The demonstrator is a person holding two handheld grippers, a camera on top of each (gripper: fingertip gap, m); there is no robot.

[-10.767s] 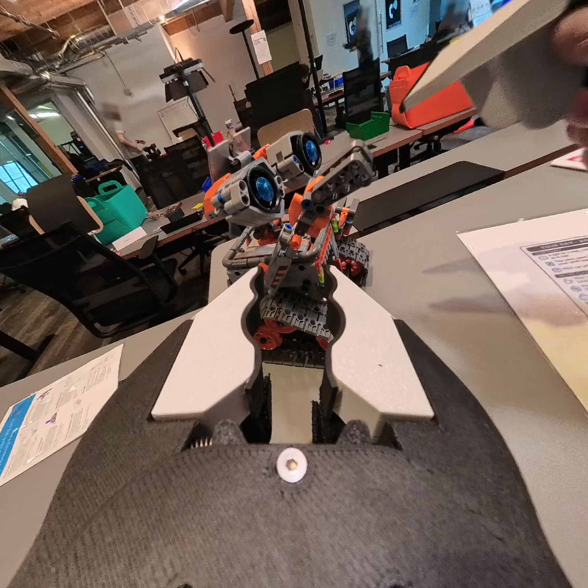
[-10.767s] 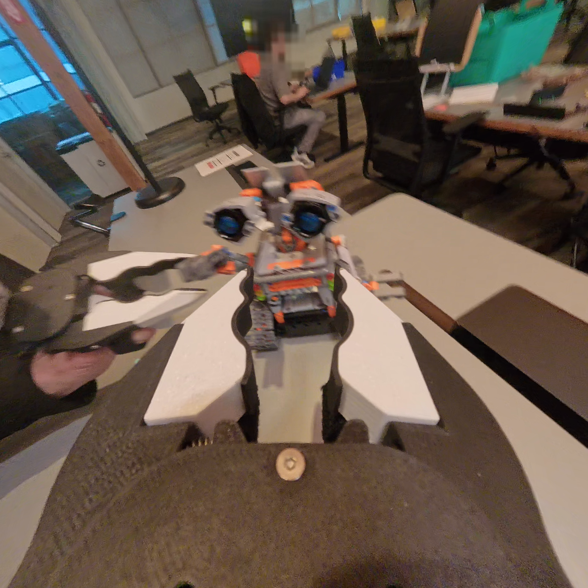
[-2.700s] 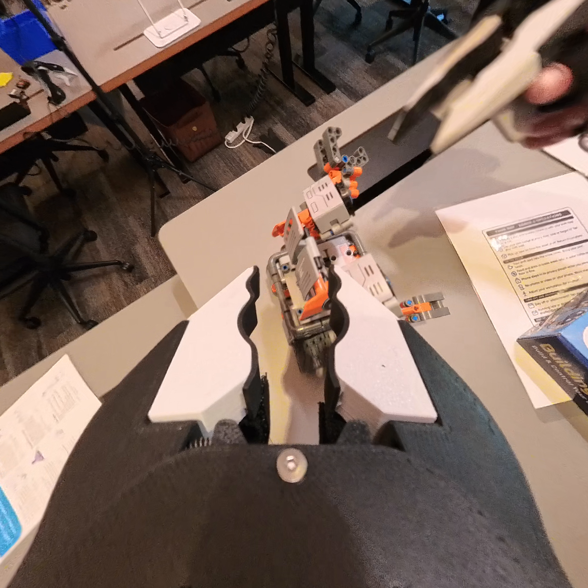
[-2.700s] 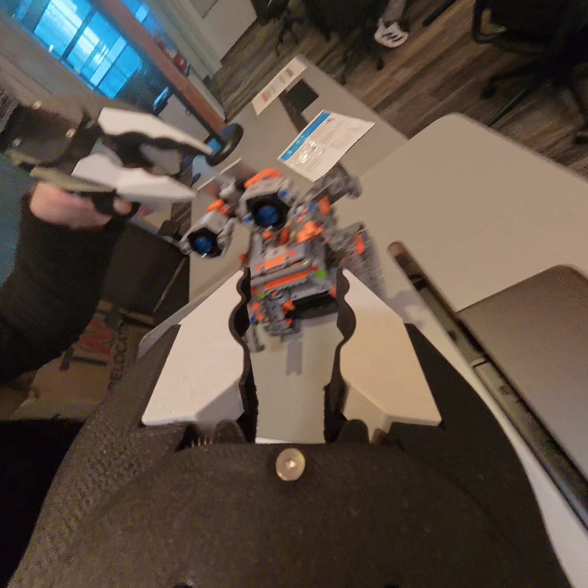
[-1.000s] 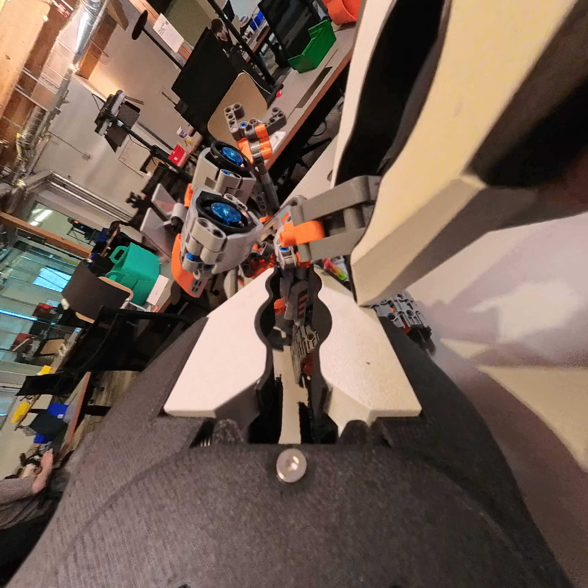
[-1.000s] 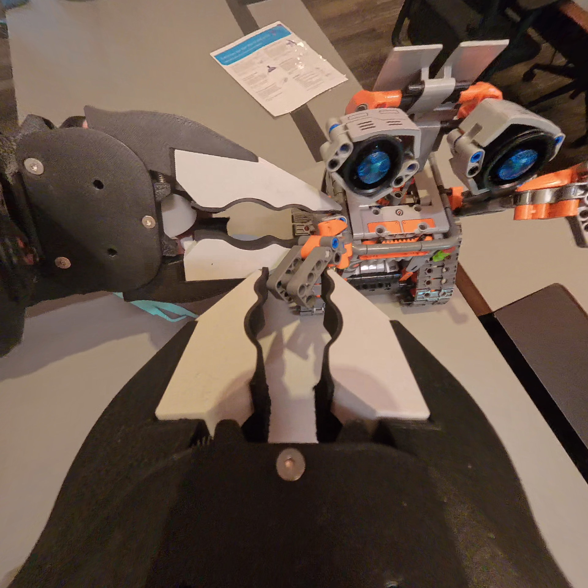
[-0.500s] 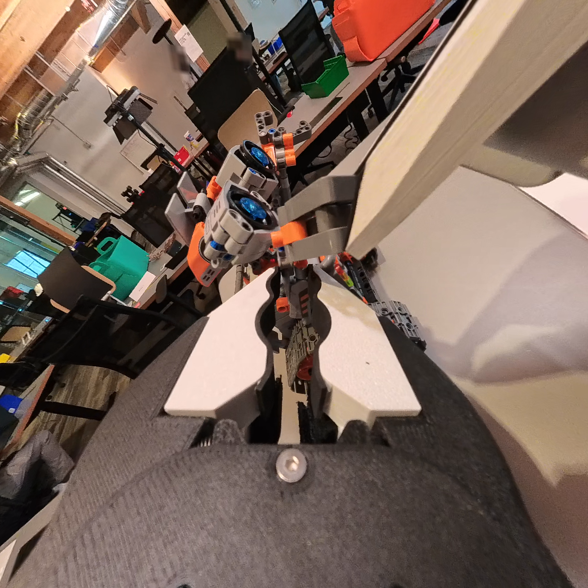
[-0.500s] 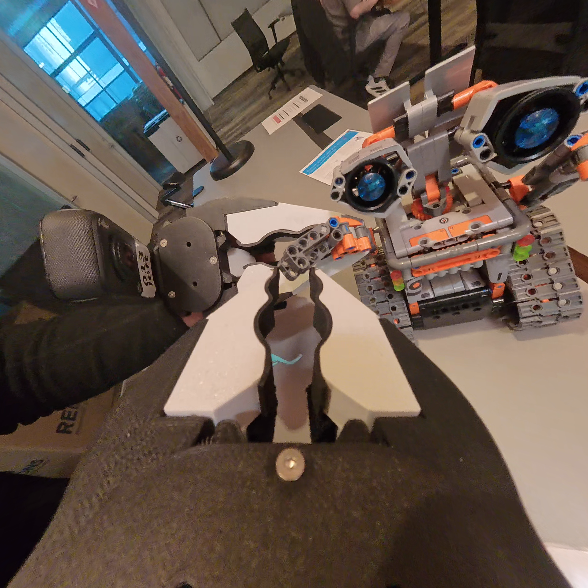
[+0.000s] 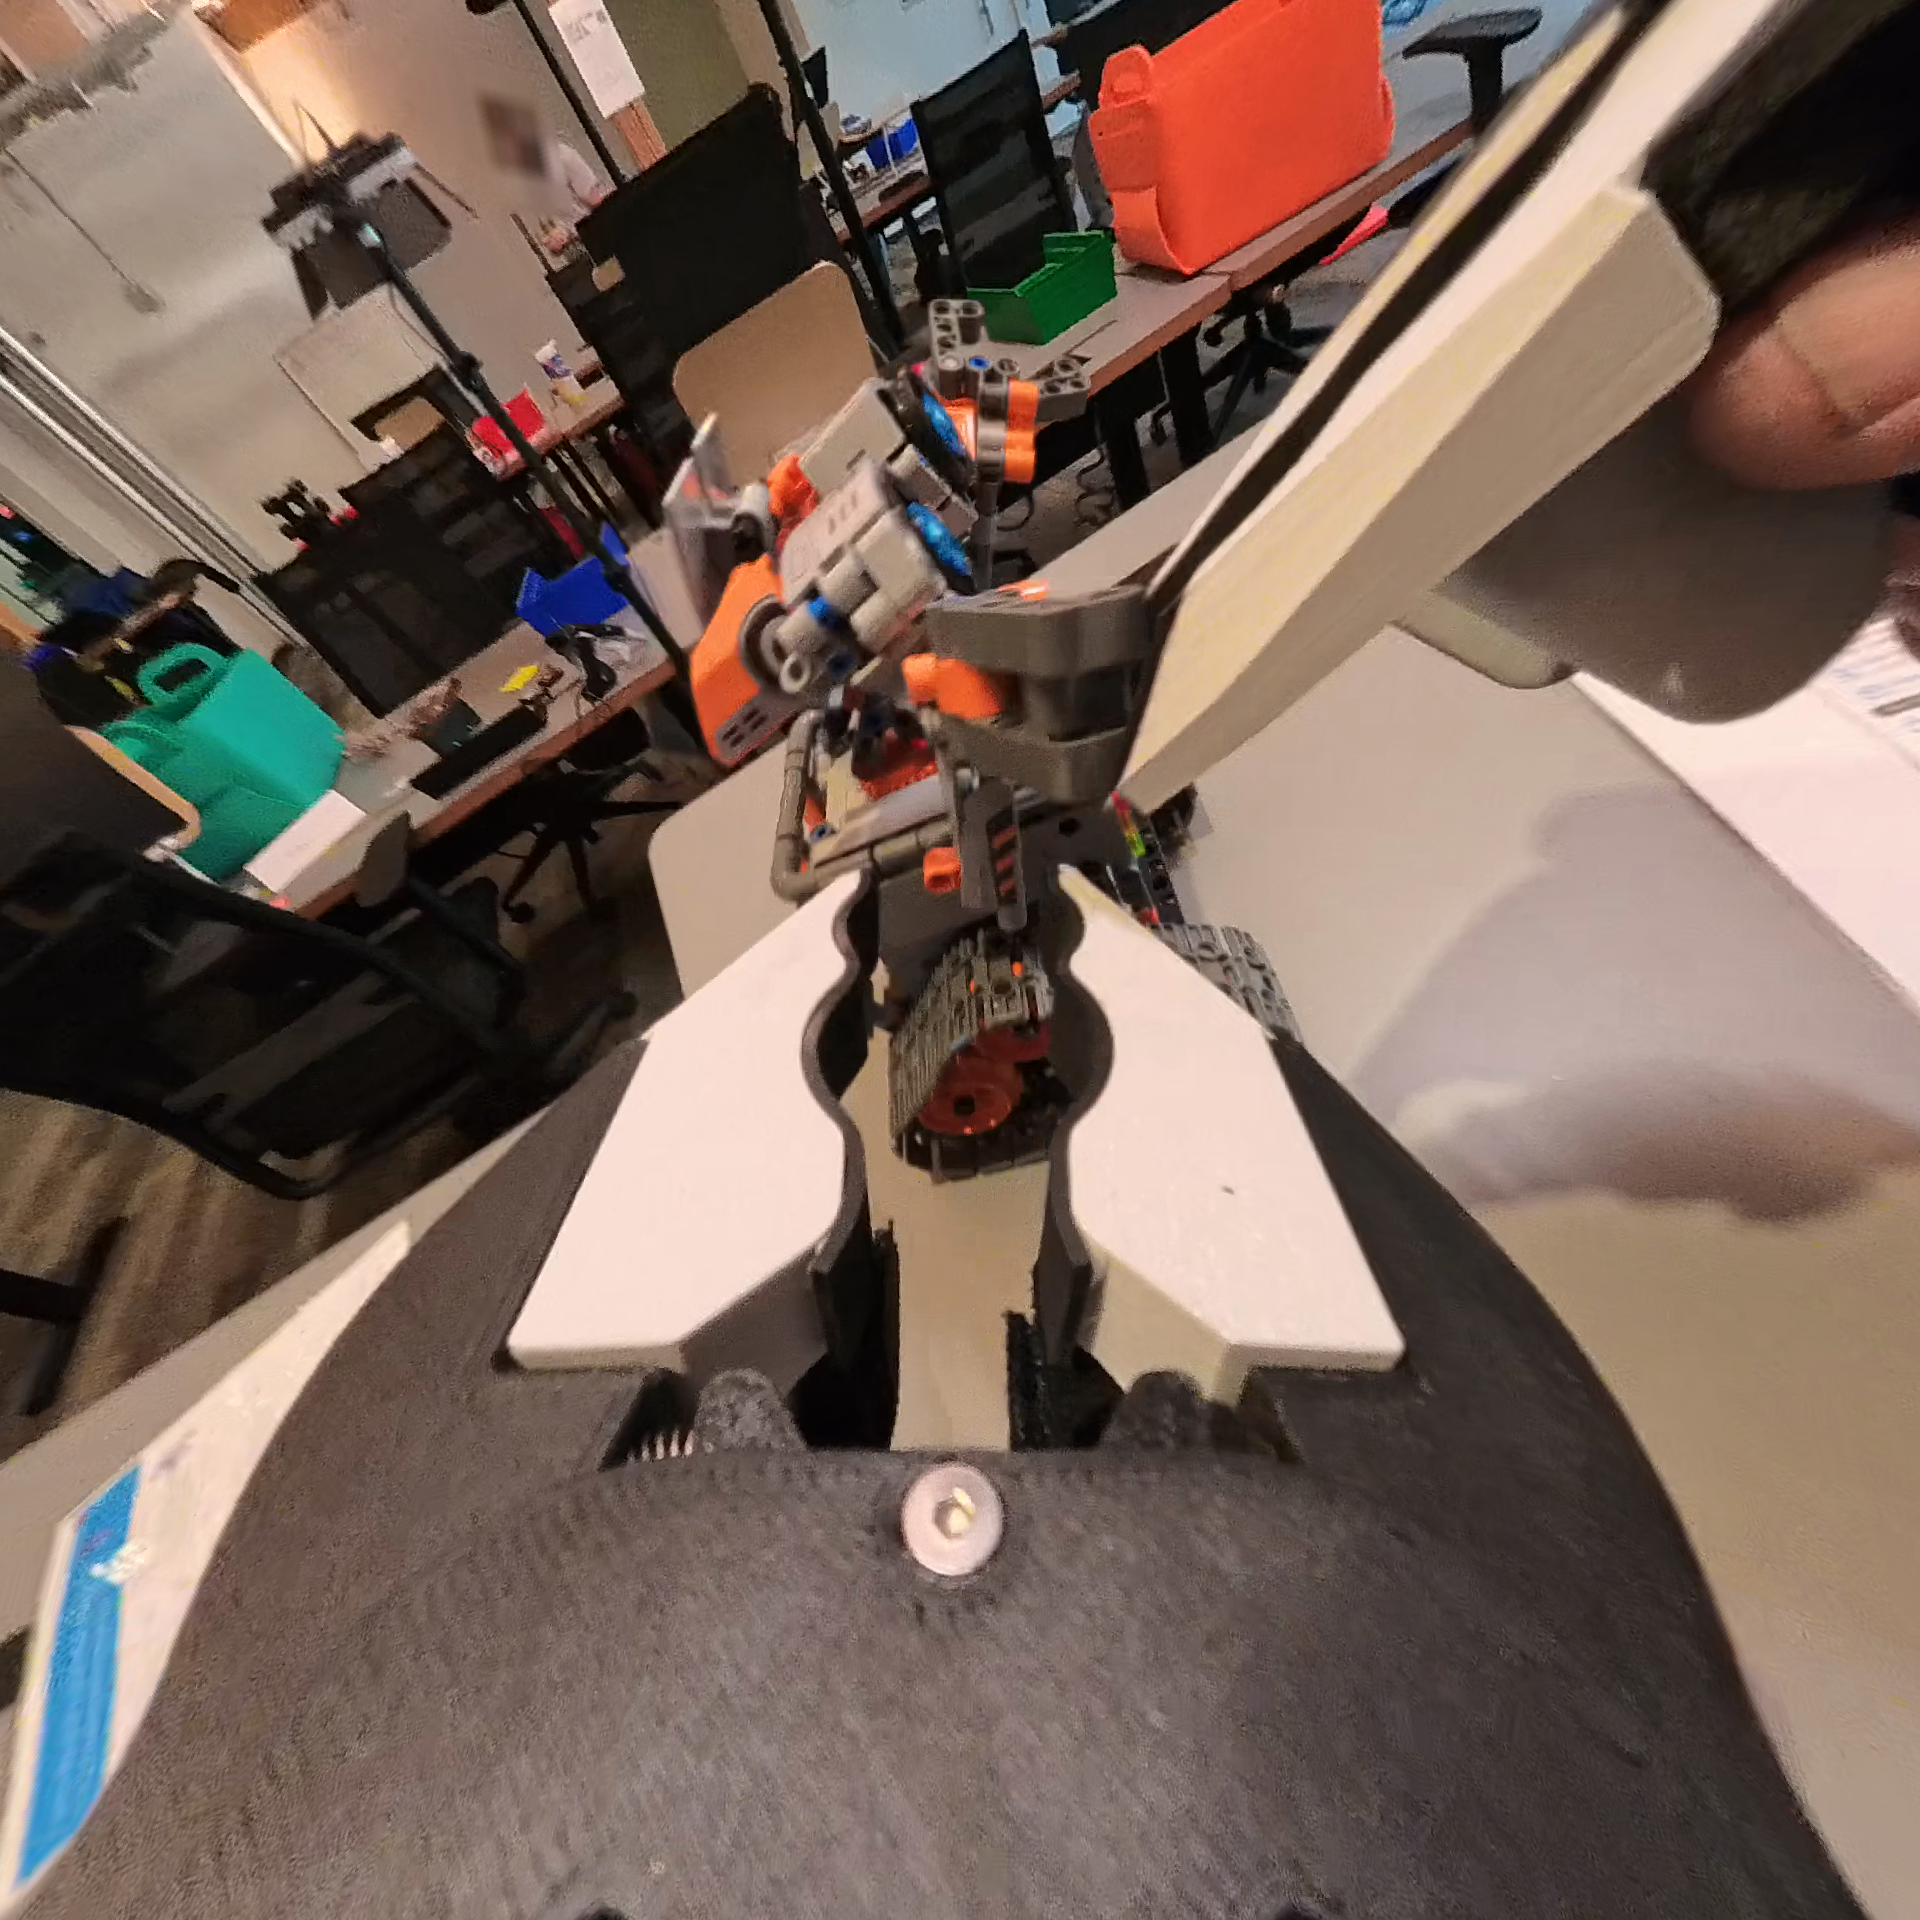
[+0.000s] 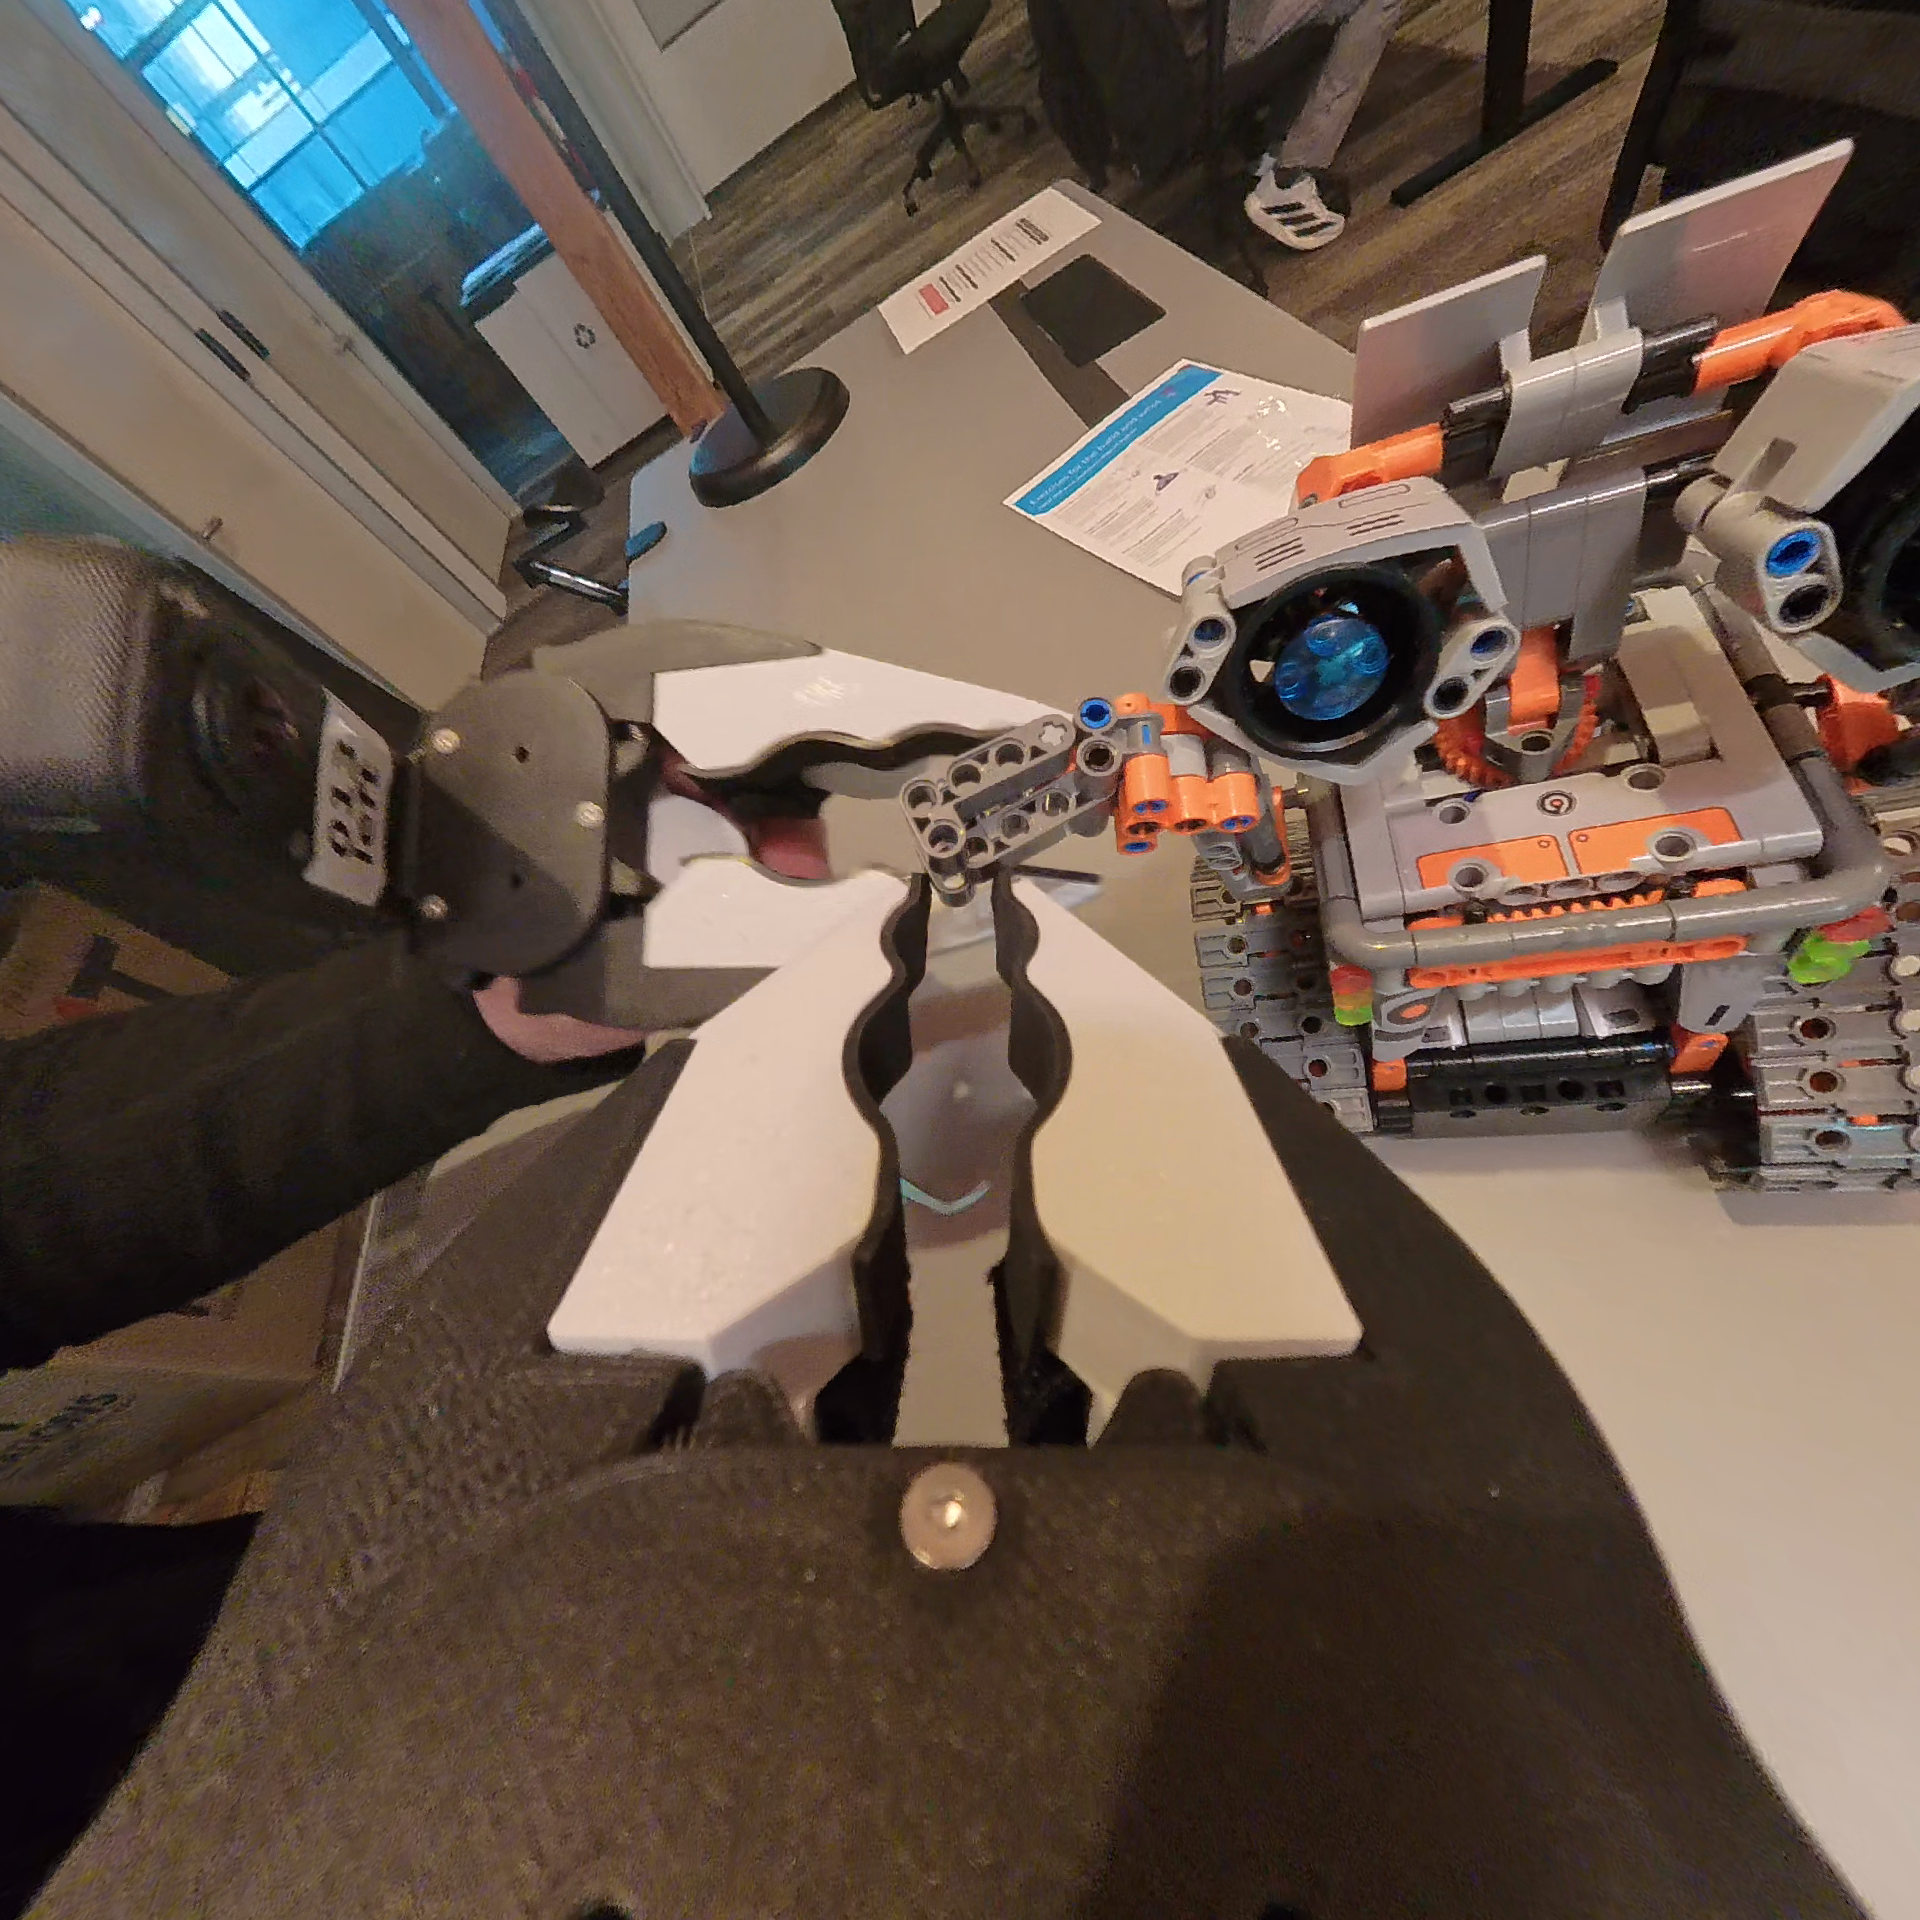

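Both tongs: black textured bodies, white wedge fingers with wavy black pads, silver screw. Left tongs [image 10: 831,821] on black-sleeved arm [image 10: 208,1122].

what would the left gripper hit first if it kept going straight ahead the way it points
Most likely the toy robot's near track, which sits right between the left gripper tips, with the robot's thin grey arm strut just above. Depth is hard to judge, so contact order is uncertain.

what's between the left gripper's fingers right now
In the left wrist view the left gripper stands open around the toy robot's grey upright strut and tread, with table showing behind; contact is unclear.
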